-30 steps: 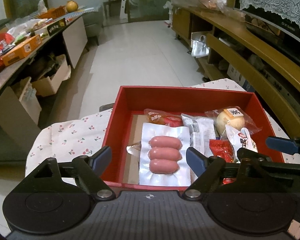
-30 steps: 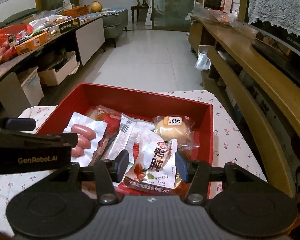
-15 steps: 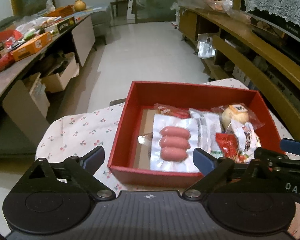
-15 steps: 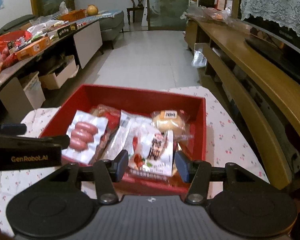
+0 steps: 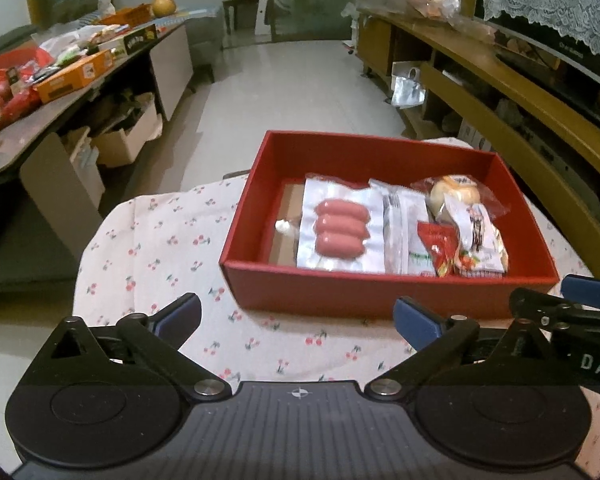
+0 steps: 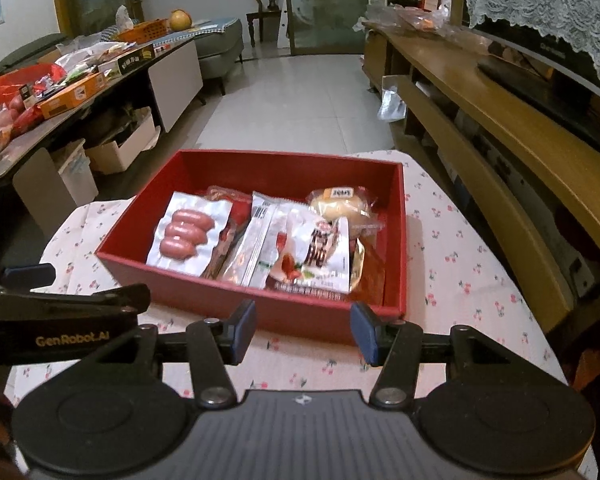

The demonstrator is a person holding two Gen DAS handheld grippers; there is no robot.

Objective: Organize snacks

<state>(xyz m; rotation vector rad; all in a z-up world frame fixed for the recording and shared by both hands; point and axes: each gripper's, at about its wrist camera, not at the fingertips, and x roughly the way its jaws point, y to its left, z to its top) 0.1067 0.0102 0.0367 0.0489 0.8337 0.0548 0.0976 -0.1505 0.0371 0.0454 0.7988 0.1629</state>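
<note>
The left hand-held gripper (image 5: 298, 316), black with blue pads, is held with its fingers spread wide and nothing between them, above the white cloth printed with small red cherries (image 5: 160, 248). Ahead of it and slightly to its right, a shallow rectangular red cardboard box (image 5: 380, 292) is seen resting on that cloth, its near wall just beyond the blue fingertips (image 5: 414, 320).

Inside the box, a silver vacuum pack holding three pink sausages (image 5: 340, 230) lies flat toward the left side, with a strip of bare brown box floor to its left. A long white and silver sachet (image 5: 398, 232) is laid beside it on the right. Further right, a round pale bun in clear wrap with a red edge (image 5: 454, 194) sits toward the far wall, and a white pouch with red print and dark Chinese characters (image 6: 320, 252) leans over a small red packet (image 5: 436, 240) at the near right.

The right hand-held gripper (image 6: 303, 330) is likewise held apart and empty, in front of the box's near wall (image 6: 300, 316), with the white pouch straight ahead of it. The left gripper's side is seen at its left edge (image 6: 60, 320).

To the far left of both grippers, a cluttered dark side table (image 6: 60, 120) is visible; a wooden shelf unit (image 6: 500, 120) runs along the right.
</note>
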